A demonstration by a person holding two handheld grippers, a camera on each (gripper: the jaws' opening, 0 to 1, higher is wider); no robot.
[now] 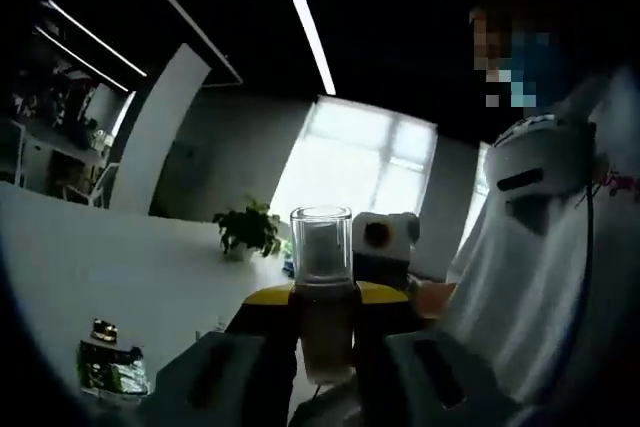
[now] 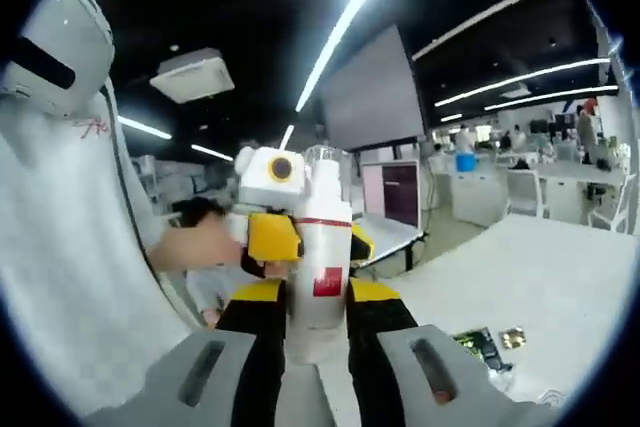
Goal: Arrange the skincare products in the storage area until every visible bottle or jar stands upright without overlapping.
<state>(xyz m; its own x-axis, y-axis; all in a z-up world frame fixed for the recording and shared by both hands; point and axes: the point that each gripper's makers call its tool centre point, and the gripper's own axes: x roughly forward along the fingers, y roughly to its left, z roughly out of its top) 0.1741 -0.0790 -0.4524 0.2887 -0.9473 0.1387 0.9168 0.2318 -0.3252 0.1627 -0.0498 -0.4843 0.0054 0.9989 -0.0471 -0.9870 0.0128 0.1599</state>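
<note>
My left gripper (image 1: pixel 322 299) is shut on a bottle (image 1: pixel 322 247) that has a clear cap and an amber body, held upright above the white table (image 1: pixel 120 267). My right gripper (image 2: pixel 318 295) is shut on a white bottle (image 2: pixel 325 232) with a clear cap, a red band and a red label, also upright and off the table. The two grippers face each other closely. The right gripper's body (image 1: pixel 392 265) shows just behind the amber bottle. The left gripper's yellow part (image 2: pixel 272 239) shows behind the white bottle, with a hand (image 2: pixel 190 245) holding it.
A dark green packet (image 1: pixel 112 367) with a gold-capped item (image 1: pixel 103 330) lies on the table; it shows again as the green packet (image 2: pixel 478 347) beside a gold piece (image 2: pixel 512 337). A potted plant (image 1: pixel 250 229) stands at the table's far side. A person's white shirt (image 1: pixel 560 287) is close by.
</note>
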